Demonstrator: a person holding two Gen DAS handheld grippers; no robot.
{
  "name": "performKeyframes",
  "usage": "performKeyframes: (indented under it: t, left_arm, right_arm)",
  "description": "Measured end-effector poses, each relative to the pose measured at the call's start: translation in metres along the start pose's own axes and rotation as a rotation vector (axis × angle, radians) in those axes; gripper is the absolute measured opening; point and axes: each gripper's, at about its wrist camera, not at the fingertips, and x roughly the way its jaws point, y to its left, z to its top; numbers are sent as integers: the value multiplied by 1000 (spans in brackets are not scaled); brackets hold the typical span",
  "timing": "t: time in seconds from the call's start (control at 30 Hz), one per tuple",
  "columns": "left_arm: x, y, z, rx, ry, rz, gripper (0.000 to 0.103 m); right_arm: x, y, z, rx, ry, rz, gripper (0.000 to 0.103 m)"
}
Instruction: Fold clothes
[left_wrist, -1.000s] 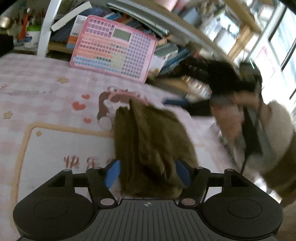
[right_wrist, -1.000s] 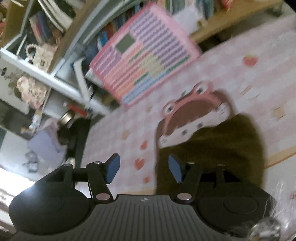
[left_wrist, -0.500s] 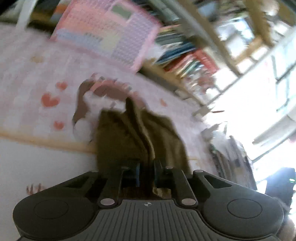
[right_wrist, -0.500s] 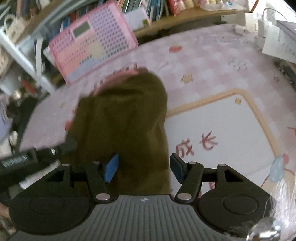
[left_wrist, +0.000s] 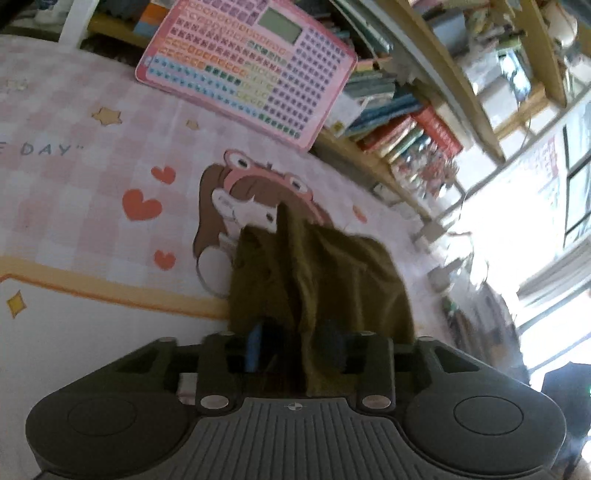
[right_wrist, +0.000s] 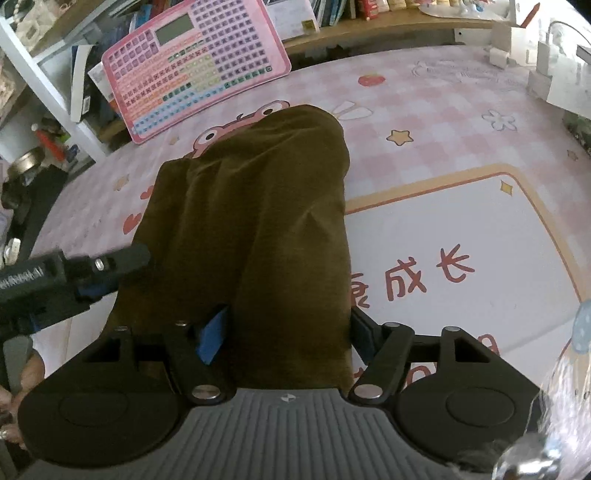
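Both grippers have dropped lower over the table since a second ago, and the olive-brown cloth (right_wrist: 255, 229) that was bunched and lifted now lies long and narrow on the pink checked table cover (right_wrist: 424, 110), running from the near edge up over the cartoon frog print (left_wrist: 258, 184).

On the far left stands a white shelf frame (right_wrist: 48, 92) with clutter beside it. Leaning against the shelving just right of that is a pink toy keyboard board (right_wrist: 195, 70), its lower edge resting on the table cover, apart from the far end of the cloth. Further right a wooden bookshelf (left_wrist: 402, 129) packed with books runs along the far edge, and white chargers and boxes (right_wrist: 535, 66) sit at the far right corner.

The left gripper (left_wrist: 295, 347) is at the near left edge of the cloth, its jaws opening, with a ridge of fabric standing between the fingers; the pads do not seem to press on it. From the right wrist view the same tool pokes in from the left, touching the cloth's side.

The right gripper (right_wrist: 286, 332) straddles the near end of the cloth, jaws spreading wider, fabric filling the gap and hiding most of the right finger. A hand (right_wrist: 14, 391) shows at the near left.
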Motion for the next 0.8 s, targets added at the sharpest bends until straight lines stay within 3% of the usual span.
performKeyframes:
  t: [0.07,0.1,0.13,0.2,0.3,0.33,0.37,0.43,0.5,0.57,0.73,0.8]
  left_arm:
    - [4,-2,6,-17,-5,-9,55]
    - [8,-3,8,-15,-2,-5,51]
    - [11,-5,9,-2,-1,4,42]
    - [7,-19,9,94,-38,28,10]
    - [-13,-53,-3,364,-156,43,10]
    - [-14,-60,-7,427,-169,61,10]
    - [-5,-57,-7,418,-137,96,10]
    - [18,-34,-1,285,-22,163,17]
    - [21,-19,4,170,-3,141,20]
    - [15,-19,8,129,-1,139,23]
    - [-15,-18,3,101,-33,169,67]
    - [-25,-12,-2,56,-20,142,71]
  right_arm:
    - [-2,-1,0,16,-4,7,66]
    - [-4,-3,1,27,-10,12,67]
    - [-7,-4,2,40,-20,16,67]
    - [-13,-10,3,67,-47,21,67]
    - [-14,-17,5,95,-59,23,66]
    - [-14,-19,5,102,-56,25,66]
    - [-13,-20,5,105,-51,22,66]
    - [-7,-21,5,96,-35,13,67]
    - [-4,-20,5,84,-33,16,67]
    - [-3,-20,5,77,-32,19,67]
    - [-5,-26,4,96,-35,43,67]
    - [-8,-29,5,117,-35,63,67]
